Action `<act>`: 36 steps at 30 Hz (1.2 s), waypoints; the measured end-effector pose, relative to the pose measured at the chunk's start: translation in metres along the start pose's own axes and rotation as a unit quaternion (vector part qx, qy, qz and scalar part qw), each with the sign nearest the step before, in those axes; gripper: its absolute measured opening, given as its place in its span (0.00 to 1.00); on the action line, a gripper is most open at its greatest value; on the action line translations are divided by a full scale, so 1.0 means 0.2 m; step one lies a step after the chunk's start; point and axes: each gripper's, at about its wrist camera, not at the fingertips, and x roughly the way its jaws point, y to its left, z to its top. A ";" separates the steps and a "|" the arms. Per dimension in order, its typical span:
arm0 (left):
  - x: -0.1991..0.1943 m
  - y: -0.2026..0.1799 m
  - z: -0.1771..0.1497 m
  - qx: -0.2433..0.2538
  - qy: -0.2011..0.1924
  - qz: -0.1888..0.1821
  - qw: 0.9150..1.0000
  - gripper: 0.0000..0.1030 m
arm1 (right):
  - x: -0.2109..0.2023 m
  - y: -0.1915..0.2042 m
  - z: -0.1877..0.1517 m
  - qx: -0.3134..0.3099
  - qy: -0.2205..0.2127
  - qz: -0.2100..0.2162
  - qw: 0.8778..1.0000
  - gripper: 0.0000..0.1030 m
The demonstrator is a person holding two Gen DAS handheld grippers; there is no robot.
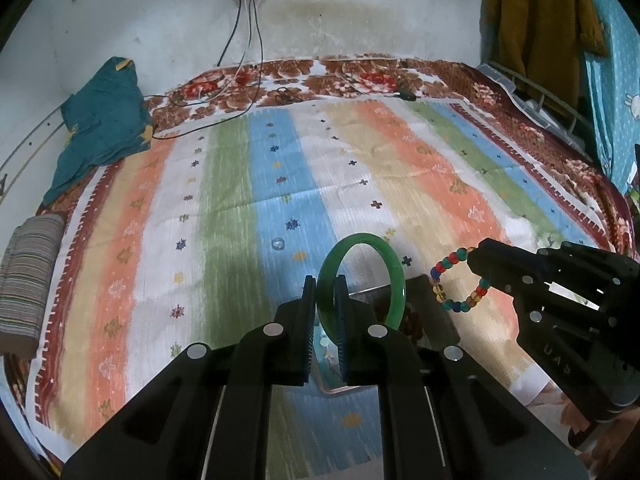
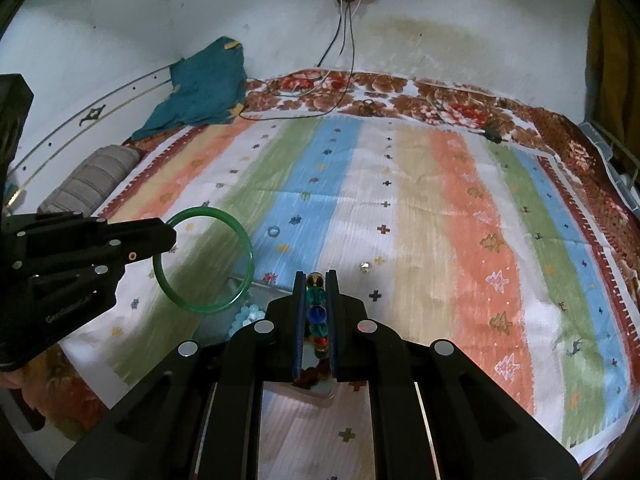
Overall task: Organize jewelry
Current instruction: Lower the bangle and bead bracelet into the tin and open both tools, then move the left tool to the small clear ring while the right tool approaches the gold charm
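Observation:
My left gripper (image 1: 325, 284) is shut on a green jade bangle (image 1: 394, 264), held upright above the striped bedspread; the bangle also shows in the right wrist view (image 2: 248, 248), held by the left gripper (image 2: 170, 240). My right gripper (image 2: 316, 280) is shut on a bracelet of multicoloured beads (image 2: 316, 312); in the left wrist view the bracelet (image 1: 448, 268) hangs from the right gripper (image 1: 474, 258). A clear jewelry box (image 1: 436, 312) lies on the bed below both grippers, mostly hidden; pale blue beads (image 2: 246, 318) show inside it.
A small ring (image 1: 277, 244) lies on the blue stripe, also in the right wrist view (image 2: 273, 232). A small silvery trinket (image 2: 365, 267) lies on the bedspread. A teal cloth (image 1: 100, 128), a striped pillow (image 1: 28, 280) and cables (image 1: 240, 80) lie at the far and left edges.

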 end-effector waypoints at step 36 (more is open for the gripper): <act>0.24 0.17 0.06 -0.051 0.061 0.048 0.996 0.60 | 0.20 -0.16 0.04 0.033 0.048 -0.026 0.998 0.57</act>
